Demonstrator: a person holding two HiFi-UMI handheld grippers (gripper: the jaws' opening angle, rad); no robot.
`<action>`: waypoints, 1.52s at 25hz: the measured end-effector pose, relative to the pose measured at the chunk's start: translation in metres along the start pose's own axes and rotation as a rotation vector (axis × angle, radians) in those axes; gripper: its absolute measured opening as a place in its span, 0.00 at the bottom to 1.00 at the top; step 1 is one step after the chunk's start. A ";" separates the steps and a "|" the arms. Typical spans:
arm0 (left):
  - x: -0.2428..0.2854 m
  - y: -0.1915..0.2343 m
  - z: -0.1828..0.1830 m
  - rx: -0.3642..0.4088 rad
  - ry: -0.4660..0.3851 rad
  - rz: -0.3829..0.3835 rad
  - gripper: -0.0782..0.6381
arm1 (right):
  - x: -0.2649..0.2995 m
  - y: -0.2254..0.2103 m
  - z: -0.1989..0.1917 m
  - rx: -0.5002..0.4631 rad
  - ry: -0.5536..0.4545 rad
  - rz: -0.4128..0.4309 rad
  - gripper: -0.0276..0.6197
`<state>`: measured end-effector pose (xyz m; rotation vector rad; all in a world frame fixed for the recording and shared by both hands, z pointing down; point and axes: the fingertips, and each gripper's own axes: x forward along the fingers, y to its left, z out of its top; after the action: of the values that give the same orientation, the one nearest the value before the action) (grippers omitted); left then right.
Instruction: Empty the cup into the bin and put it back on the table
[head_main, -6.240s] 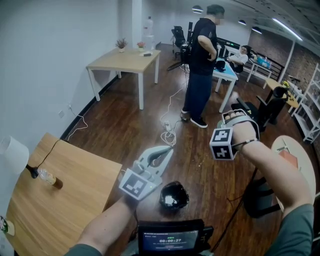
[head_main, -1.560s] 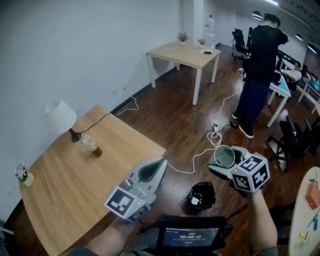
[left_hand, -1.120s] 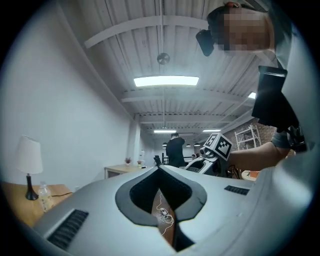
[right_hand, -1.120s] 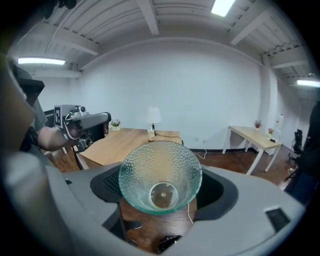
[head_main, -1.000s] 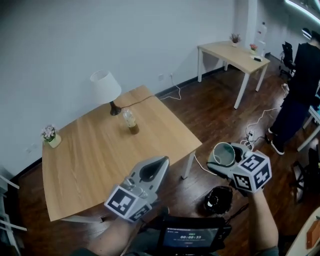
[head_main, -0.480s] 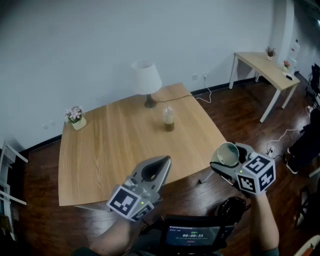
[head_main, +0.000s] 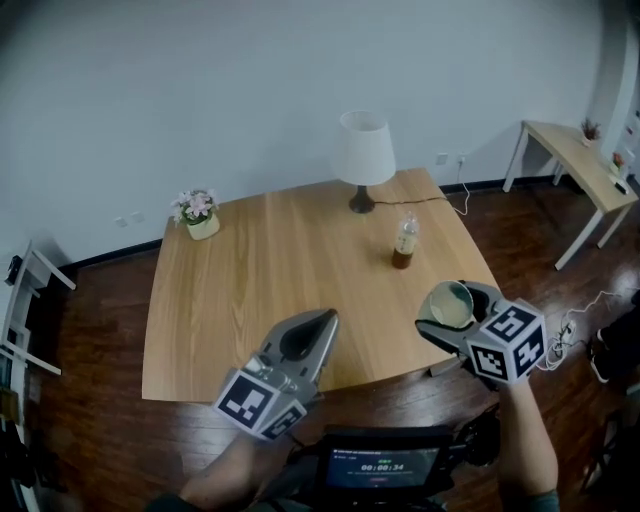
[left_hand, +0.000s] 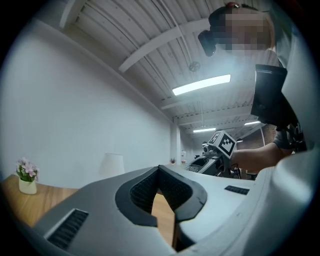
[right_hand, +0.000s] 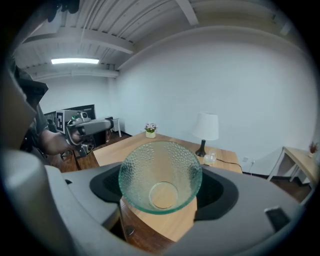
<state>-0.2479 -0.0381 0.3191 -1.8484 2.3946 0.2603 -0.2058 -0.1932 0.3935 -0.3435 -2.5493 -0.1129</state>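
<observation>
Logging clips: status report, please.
Left gripper shut, empty. Right gripper shut on dimpled clear glass cup, held off wooden table. Small plastic bottle, white lamp beyond.

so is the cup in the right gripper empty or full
Empty: the right gripper view looks into the glass cup, and its clear base shows only the wooden table behind it.

the head view looks steeply down from above the bench's (head_main: 250, 280) near edge and takes in its whole top. the left gripper view sits low, tilted up toward the ceiling. the right gripper view faces across the bench, close behind the cup (right_hand: 160, 177). all three share the lamp (head_main: 364, 150) and the flower pot (head_main: 199, 215).
</observation>
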 end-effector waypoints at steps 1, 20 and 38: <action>-0.007 0.011 0.002 0.002 -0.002 0.015 0.10 | 0.011 0.004 0.006 -0.008 0.000 0.011 0.66; -0.105 0.140 -0.005 0.052 -0.034 0.368 0.10 | 0.184 0.078 0.036 -0.124 0.081 0.270 0.66; -0.106 0.185 -0.058 0.039 0.031 0.599 0.10 | 0.289 0.083 -0.026 -0.180 0.184 0.440 0.66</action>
<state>-0.3982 0.0962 0.4091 -1.0786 2.8894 0.2247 -0.4047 -0.0535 0.5724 -0.9095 -2.2292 -0.1966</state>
